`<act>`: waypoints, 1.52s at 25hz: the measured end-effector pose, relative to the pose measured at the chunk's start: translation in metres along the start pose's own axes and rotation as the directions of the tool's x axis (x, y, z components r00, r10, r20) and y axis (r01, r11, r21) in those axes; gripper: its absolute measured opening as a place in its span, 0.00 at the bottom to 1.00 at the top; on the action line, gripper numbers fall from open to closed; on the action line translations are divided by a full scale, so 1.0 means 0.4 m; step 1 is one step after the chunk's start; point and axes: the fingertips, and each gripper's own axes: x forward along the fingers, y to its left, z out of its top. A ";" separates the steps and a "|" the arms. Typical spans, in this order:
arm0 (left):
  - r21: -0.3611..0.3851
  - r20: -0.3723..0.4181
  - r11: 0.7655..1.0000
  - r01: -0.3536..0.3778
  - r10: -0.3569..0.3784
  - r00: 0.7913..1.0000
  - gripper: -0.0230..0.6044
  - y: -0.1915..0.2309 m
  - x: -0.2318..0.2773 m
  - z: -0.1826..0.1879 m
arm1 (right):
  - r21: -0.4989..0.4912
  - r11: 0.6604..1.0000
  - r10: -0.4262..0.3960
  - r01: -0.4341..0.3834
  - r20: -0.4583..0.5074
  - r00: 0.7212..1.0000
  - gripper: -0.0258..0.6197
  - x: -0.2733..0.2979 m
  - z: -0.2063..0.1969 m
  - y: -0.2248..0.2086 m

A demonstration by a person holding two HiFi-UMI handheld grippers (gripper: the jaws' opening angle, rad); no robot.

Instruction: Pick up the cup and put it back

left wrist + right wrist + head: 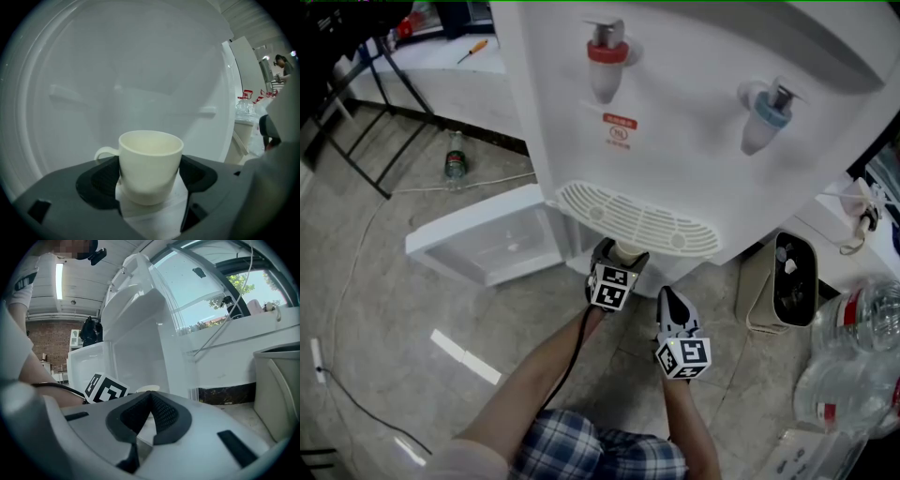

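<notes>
Left tongs [151,179] clamp the upright cup [150,159]; right tongs [150,401] sit closed.

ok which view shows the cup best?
Left gripper view: the cup centred, rim and handle visible, held by the left gripper. Head view shows a bit of the cup past that gripper's marker cube; right gripper view shows only its rim.

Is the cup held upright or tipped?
Upright: the white cup stands rim-up, clamped in the left claw, handle pointing sideways.
</notes>
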 end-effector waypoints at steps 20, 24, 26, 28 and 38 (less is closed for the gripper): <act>0.099 0.032 0.990 0.101 -0.104 0.994 0.67 -0.021 -0.164 0.049 | -0.007 1.000 -0.008 0.008 -0.016 1.000 0.07 -0.025 -0.014 0.007; 0.125 0.044 0.984 0.129 -0.136 0.990 0.67 -0.022 -0.230 0.070 | -0.010 1.000 -0.001 0.001 -0.016 1.000 0.07 -0.022 -0.014 0.018; 0.126 0.053 0.983 0.133 -0.141 0.989 0.67 -0.019 -0.270 0.080 | -0.013 1.000 0.007 -0.008 -0.015 1.000 0.07 -0.018 -0.013 0.027; 0.123 0.064 0.983 0.136 -0.145 0.987 0.67 -0.017 -0.313 0.090 | -0.016 1.000 0.014 -0.014 -0.014 1.000 0.07 -0.015 -0.010 0.035; 0.164 0.119 0.973 0.161 -0.182 0.976 0.67 -0.034 -0.468 0.189 | -0.031 0.999 0.024 -0.025 -0.017 1.000 0.07 -0.001 -0.006 0.050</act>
